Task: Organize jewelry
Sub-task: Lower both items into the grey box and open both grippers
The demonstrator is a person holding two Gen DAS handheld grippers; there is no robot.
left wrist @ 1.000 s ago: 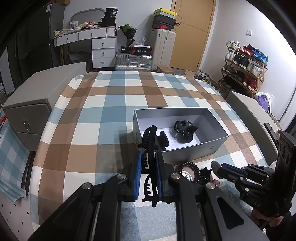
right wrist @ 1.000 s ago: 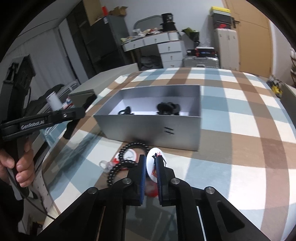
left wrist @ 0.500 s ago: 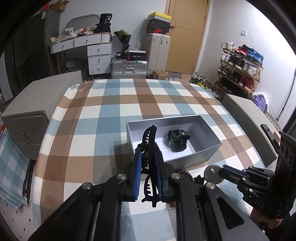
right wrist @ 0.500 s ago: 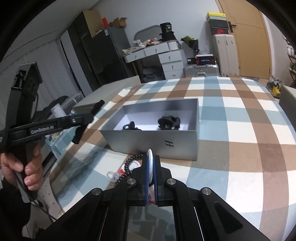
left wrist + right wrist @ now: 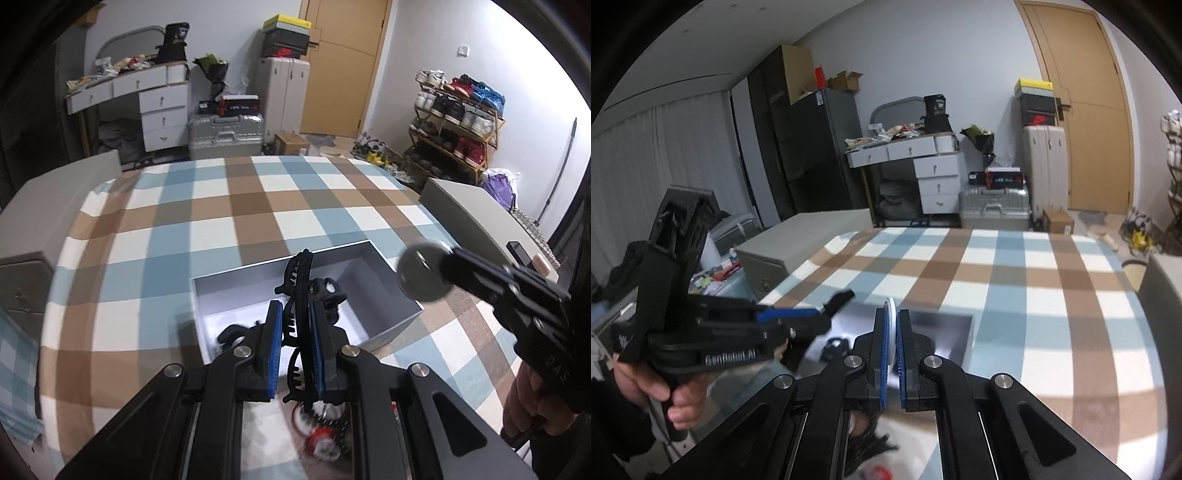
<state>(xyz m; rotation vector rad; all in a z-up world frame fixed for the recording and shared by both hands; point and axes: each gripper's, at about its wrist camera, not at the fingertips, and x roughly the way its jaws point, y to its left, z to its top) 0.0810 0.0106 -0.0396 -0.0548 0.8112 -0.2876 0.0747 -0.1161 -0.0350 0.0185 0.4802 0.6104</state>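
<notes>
Two claws point(image 5: 295, 325) point(image 5: 893, 334), each clamping one item.

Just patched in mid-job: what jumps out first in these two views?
The left tool is clamped on a black hair claw, held over the open grey box on the checked tablecloth. The right tool pinches a small round disc on edge, raised by the box's right side. More beads and a red-and-white piece lie on the cloth in front of the box.

A checked cloth in blue, brown and white point(image 5: 236, 206) covers the tabletop. Beyond its far edge stand a white desk with drawers point(image 5: 147, 99), a silver suitcase point(image 5: 225, 134) and a wooden door point(image 5: 343, 62). A shoe rack point(image 5: 458, 122) fills the far right.
</notes>
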